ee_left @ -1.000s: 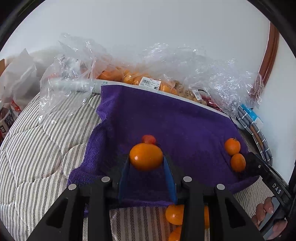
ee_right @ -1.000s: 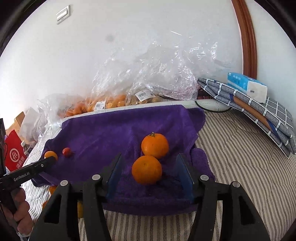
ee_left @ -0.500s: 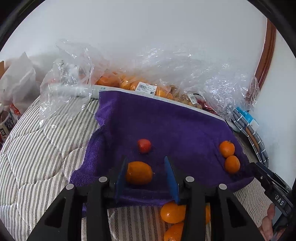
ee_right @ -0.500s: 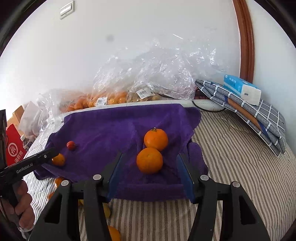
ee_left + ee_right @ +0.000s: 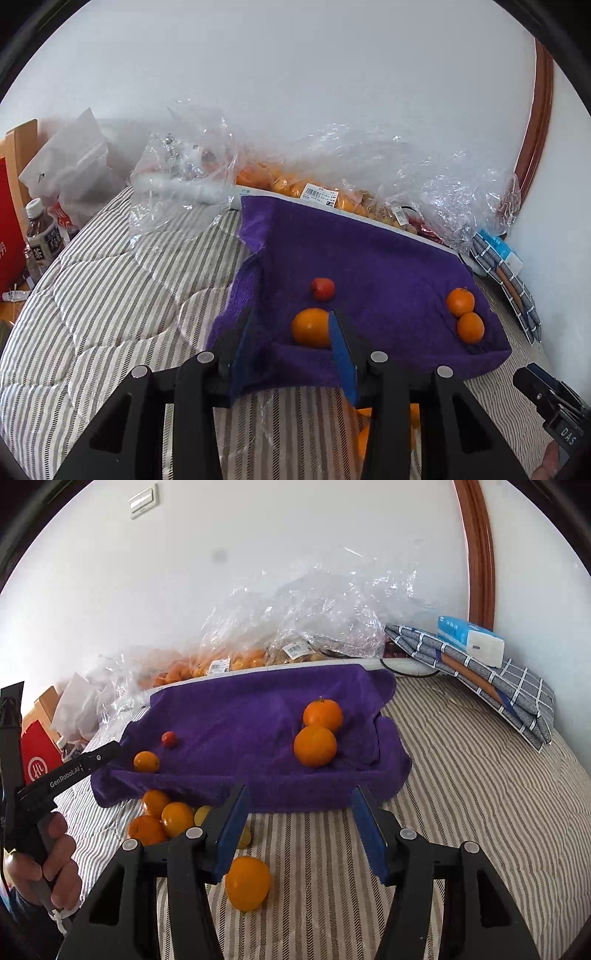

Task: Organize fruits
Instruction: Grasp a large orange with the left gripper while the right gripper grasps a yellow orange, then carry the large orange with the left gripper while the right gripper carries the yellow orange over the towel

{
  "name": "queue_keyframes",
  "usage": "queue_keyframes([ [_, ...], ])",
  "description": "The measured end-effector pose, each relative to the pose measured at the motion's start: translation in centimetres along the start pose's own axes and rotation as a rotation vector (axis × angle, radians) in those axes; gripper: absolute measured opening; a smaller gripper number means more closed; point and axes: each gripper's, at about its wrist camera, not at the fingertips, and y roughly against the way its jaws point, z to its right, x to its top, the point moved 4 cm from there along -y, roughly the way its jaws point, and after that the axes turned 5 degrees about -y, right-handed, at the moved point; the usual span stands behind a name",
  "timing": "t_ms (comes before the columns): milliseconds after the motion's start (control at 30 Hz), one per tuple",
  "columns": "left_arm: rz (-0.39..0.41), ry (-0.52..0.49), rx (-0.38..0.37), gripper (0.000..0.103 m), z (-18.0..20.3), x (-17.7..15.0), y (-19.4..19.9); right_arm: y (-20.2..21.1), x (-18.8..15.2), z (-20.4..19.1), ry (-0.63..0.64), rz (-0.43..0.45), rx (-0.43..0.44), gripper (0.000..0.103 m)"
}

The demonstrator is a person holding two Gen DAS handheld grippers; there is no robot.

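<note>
A purple towel (image 5: 369, 258) lies on the striped bed; it also shows in the right wrist view (image 5: 240, 716). On its left part lie one orange (image 5: 309, 328) and a small red fruit (image 5: 322, 288). Two oranges (image 5: 317, 731) lie on its right part. My left gripper (image 5: 291, 343) is open and empty, just in front of the left orange. My right gripper (image 5: 299, 823) is open and empty, before the towel's front edge. Loose oranges (image 5: 159, 818) and one single orange (image 5: 247, 882) lie on the bed in front of the towel.
Clear plastic bags of fruit (image 5: 295, 627) lie along the wall behind the towel. A folded checked cloth with a tissue pack (image 5: 469, 638) sits at the right. A bottle (image 5: 42, 236) and a red box stand off the bed's left side.
My left gripper let go of the orange on the towel and drew back. My right gripper also drew back from the two oranges, so the loose fruit on the bed came into view.
</note>
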Motion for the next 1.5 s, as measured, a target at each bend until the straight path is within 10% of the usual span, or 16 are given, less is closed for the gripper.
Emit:
queue_keyframes([
  [633, -0.043, -0.03, -0.06, 0.039, -1.4, -3.6, 2.4, -2.5, -5.2, -2.9, 0.084, -0.167, 0.031, 0.033],
  [1067, -0.115, -0.211, -0.276, 0.043, 3.9, -5.3, 2.6, -0.3, -3.6, 3.1, 0.068, -0.051, -0.101, 0.033],
  [1500, -0.225, -0.301, -0.165, 0.044, 7.8, -6.2, -0.3, 0.2, -3.1, 5.9, -0.034, -0.036, -0.017, 0.033],
])
